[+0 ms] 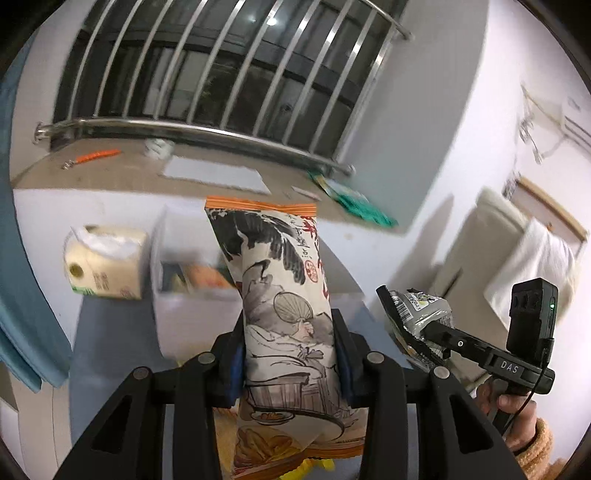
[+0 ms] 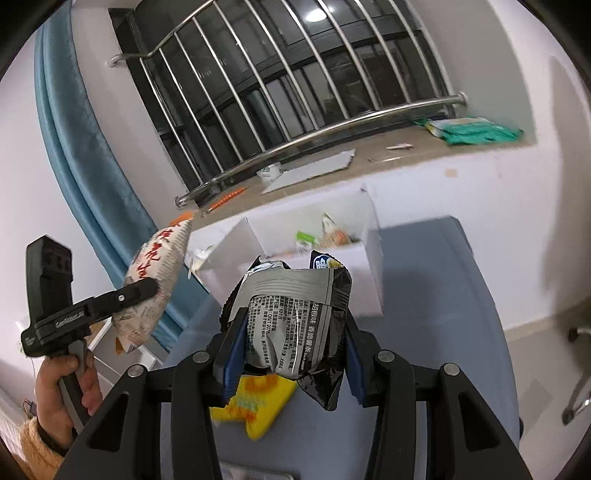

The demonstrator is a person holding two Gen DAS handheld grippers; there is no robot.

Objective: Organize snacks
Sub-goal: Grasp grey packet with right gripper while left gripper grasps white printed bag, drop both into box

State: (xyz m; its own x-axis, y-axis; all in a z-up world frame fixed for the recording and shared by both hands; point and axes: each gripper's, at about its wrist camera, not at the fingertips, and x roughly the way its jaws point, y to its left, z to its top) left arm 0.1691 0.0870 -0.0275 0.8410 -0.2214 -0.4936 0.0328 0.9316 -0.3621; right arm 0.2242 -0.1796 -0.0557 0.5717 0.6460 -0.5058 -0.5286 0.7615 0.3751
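Snacks ride in both grippers: your left gripper (image 1: 290, 354) clamps the printed packet (image 1: 280, 295), your right gripper (image 2: 291, 354) the grey packet (image 2: 295, 317), both raised toward the white box (image 2: 314, 251) for sorting.

Barred dark window (image 1: 221, 74), blue curtain (image 2: 74, 147), white walls (image 1: 424, 110)

Indoor light was cool and fairly bright; a ceiling lamp glared off the dark window glass (image 1: 271, 20). Both my fisheye views bent the window bars (image 2: 258, 92) and darkened at the corners. Motion blur smeared the white box (image 1: 184, 273) and windowsill (image 2: 424, 147). Soft shadows fell on the wall (image 1: 424, 122).
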